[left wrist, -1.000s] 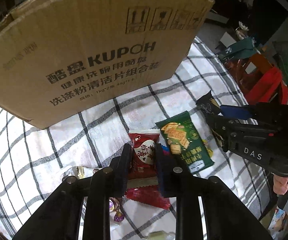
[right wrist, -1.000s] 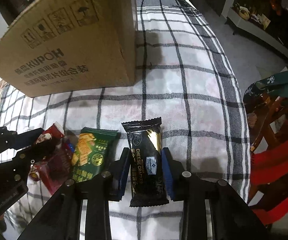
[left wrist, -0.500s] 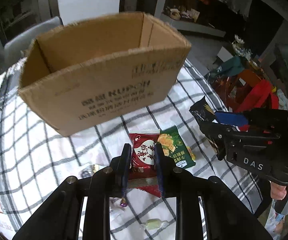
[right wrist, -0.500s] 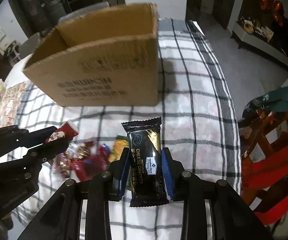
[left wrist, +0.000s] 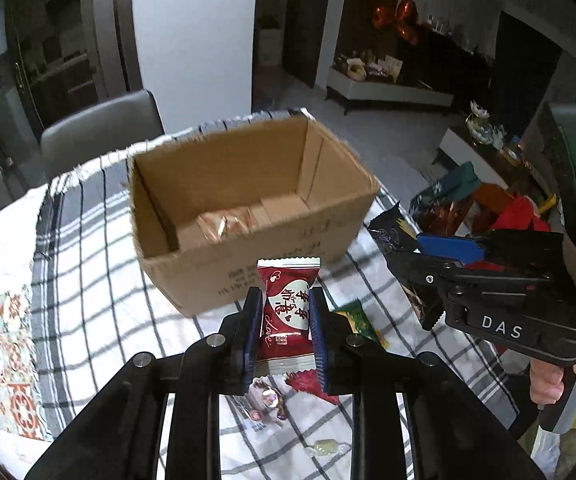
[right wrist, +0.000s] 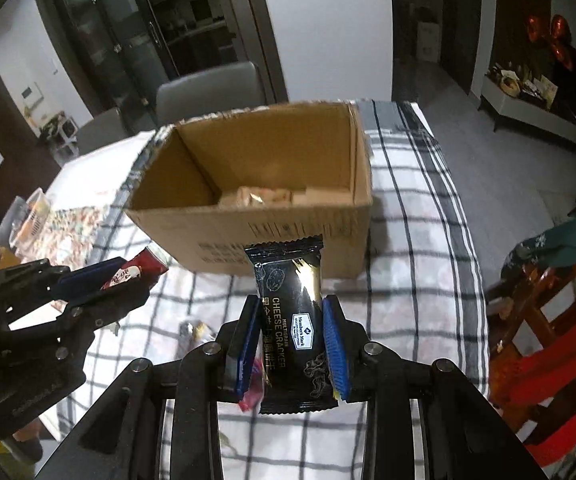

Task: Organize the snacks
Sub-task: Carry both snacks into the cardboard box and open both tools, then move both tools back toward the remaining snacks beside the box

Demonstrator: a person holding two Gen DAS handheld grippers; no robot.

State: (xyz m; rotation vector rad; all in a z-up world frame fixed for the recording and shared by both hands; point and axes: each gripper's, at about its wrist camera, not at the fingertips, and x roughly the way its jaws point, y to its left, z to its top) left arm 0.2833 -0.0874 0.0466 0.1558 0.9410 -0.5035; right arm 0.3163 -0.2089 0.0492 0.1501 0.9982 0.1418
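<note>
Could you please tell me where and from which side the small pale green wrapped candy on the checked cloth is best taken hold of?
Grip the small pale green wrapped candy across its plump middle, coming from straight above. It lies flat and alone on the black-and-white checked tablecloth, its twisted ends pointing sideways; those ends are thin and would likely slip from a tool's pads.

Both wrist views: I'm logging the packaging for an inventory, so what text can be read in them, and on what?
"DAS": on the side of the right gripper.
"CHEESE CRACKER", "MULTIGRAIN", "Member's Mark": on the black cracker packet in that gripper.
"love": on the red snack packet in the left gripper; its Chinese characters are not clear enough to quote.
Cardboard box: print blurred, unreadable.
</note>
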